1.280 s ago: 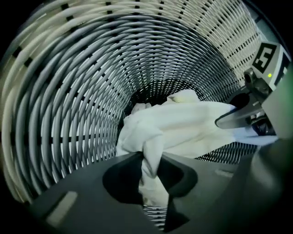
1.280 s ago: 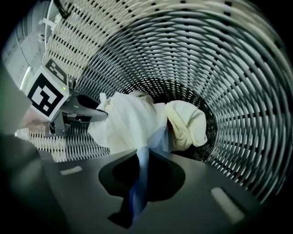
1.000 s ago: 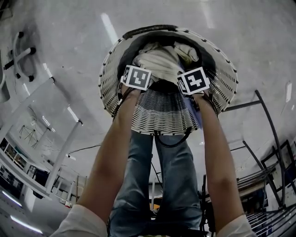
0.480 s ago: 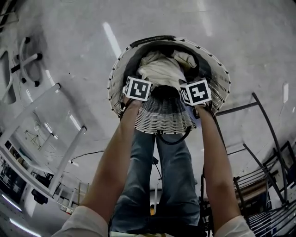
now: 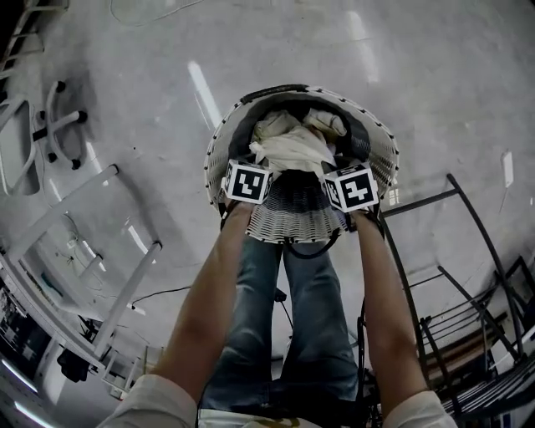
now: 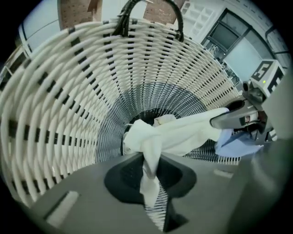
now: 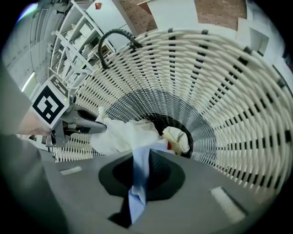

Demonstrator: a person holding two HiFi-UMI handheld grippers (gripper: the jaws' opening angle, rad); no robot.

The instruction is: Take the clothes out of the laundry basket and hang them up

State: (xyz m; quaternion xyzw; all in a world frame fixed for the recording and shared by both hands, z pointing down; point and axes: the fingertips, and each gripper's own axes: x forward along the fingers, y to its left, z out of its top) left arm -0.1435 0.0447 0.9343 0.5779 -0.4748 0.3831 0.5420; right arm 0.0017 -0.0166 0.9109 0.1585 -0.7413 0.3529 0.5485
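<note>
A white wicker laundry basket (image 5: 380, 146) stands on the floor in front of the person's legs, with a pile of pale clothes inside. My left gripper (image 5: 255, 165) is at the near rim, shut on a white garment (image 6: 174, 135) that stretches from the pile into its jaws. Beside it, my right gripper (image 5: 338, 170) is shut on a light blue cloth (image 7: 139, 176) that hangs between its jaws. A cream piece with a red edge (image 7: 177, 137) lies deeper in the basket (image 7: 219, 91). In the head view the white garment (image 5: 292, 146) is heaped between both grippers.
A dark metal drying rack (image 5: 468, 251) stands to the right of the basket. A white tube frame (image 5: 92, 242) lies to the left, with a chair base (image 5: 58, 125) beyond it. The basket has a dark handle (image 6: 151, 9) on its far rim.
The head view has drawn back, so the basket looks smaller and sits more central. Both grippers stay at the near rim, still holding their cloths.
</note>
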